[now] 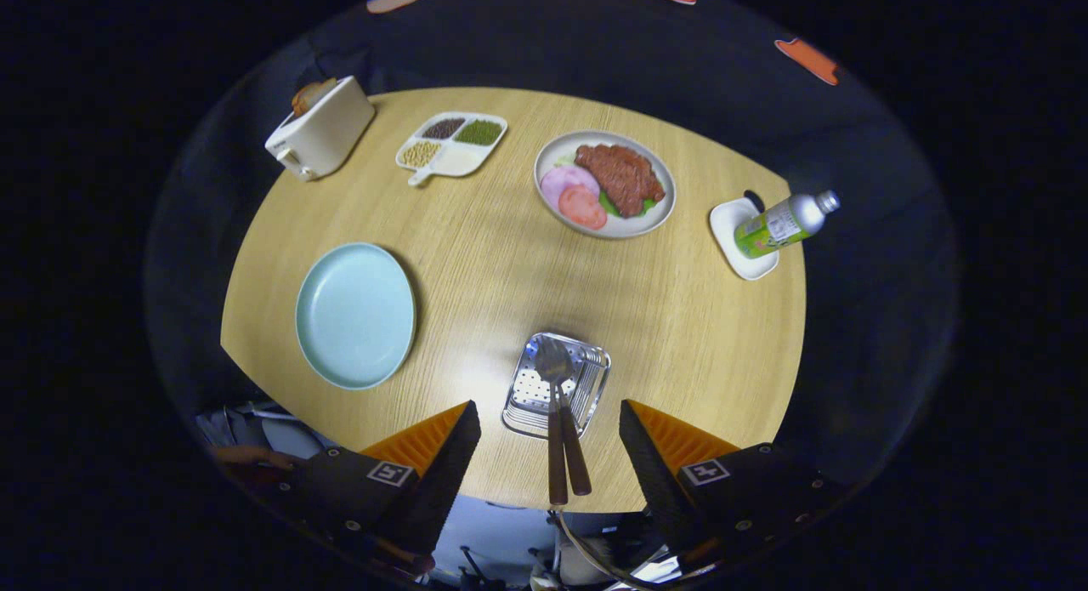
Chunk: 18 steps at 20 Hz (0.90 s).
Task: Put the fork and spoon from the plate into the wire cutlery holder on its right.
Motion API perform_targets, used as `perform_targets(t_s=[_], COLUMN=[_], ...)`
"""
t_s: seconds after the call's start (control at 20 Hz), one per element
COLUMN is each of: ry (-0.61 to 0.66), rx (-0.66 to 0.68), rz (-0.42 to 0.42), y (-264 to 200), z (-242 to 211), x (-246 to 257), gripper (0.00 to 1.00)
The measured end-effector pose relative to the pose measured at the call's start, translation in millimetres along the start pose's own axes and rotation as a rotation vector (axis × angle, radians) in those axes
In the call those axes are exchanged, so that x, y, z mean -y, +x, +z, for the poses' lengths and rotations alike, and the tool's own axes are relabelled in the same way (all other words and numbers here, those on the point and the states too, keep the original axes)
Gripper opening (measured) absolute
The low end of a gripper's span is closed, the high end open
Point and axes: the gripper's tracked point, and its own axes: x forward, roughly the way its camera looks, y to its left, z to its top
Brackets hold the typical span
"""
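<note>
My fingers [550, 455] are wide open and hold nothing. Between them, just ahead, stands the square wire cutlery holder [557, 385] near the table [680, 336] edge. Two utensils with brown wooden handles [563, 455] lean in it; I see the spoon bowl [551, 360], but the fork head is hidden behind it. The round pale blue plate [355, 315] to the left lies empty, with free wood between them.

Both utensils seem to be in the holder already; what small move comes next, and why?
Probably back the tool away. Its fingers are open, holding nothing; the fork and spoon lie in the holder, handles sticking out between the fingers, and the plate is bare.
</note>
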Motion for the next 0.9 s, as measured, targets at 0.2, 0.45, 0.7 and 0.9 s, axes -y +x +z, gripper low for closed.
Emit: perform_targets(t_s=[0.2, 0.45, 0.7, 0.9], ry=[0.136, 0.311, 0.412, 0.449], rx=[0.307, 0.651, 0.824, 0.901], rz=[0.016, 0.015, -0.091, -0.093], y=[-62.4, -141.5, -176.4, -188.4], z=[30.7, 35.3, 9.0, 2.1], x=[-7.3, -1.4, 34.7, 48.3], gripper=[0.99, 0.98, 0.98, 0.98])
